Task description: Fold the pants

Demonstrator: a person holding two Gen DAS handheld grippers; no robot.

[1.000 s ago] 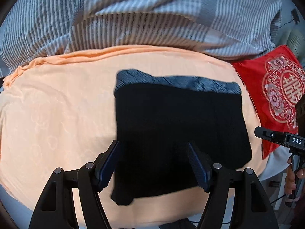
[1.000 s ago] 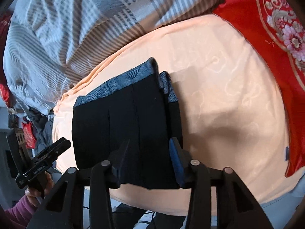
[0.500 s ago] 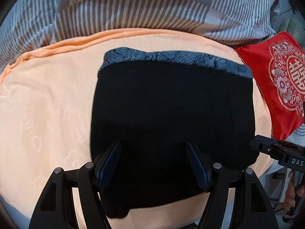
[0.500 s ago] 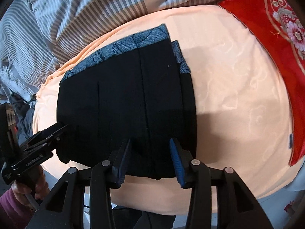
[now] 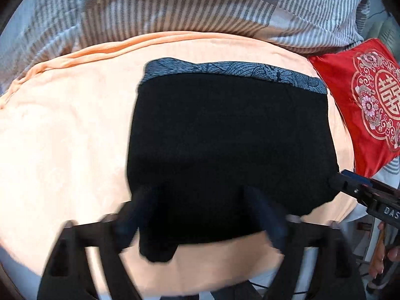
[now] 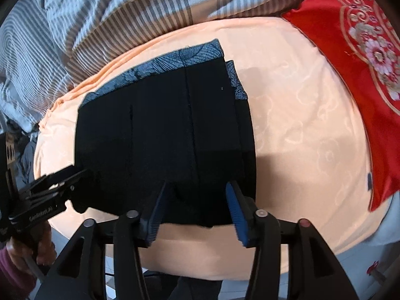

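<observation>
Lying flat on the peach sheet [image 5: 62,135]: black pants [image 5: 230,137], folded into a compact block, patterned blue-grey waistband [image 5: 232,70] along the far edge

Relative to the pants, left to right:

- Left of the pants: bare peach sheet, bunching into a ridge toward the far side
- Beyond the pants: striped grey-and-white duvet [image 5: 187,7], piling up past the sheet's far edge
- Near edge of the pants, left portion: left gripper [image 5: 207,215] hovering low, motion-blurred in its own view; fingers [image 5: 136,215] standing wide apart, one over the near-left corner of the pants, the other over the near hem; nothing gripped between them; touching the cloth or not: cannot tell
- Near-left corner of the pants: small lobe of black fabric hanging past the fold line toward the sheet's front edge
- Near edge of the pants, right portion: right gripper [image 6: 197,210] hovering with blue-padded fingers [image 6: 236,212] moderately apart, straddling the near hem; nothing clamped; contact with the cloth: cannot tell
- Right side of the pants in the right wrist view: second layer showing, offset slightly outward
- Right of the pants: further bare sheet, then red embroidered cushion [image 5: 367,105], lying well apart from the pants
</observation>
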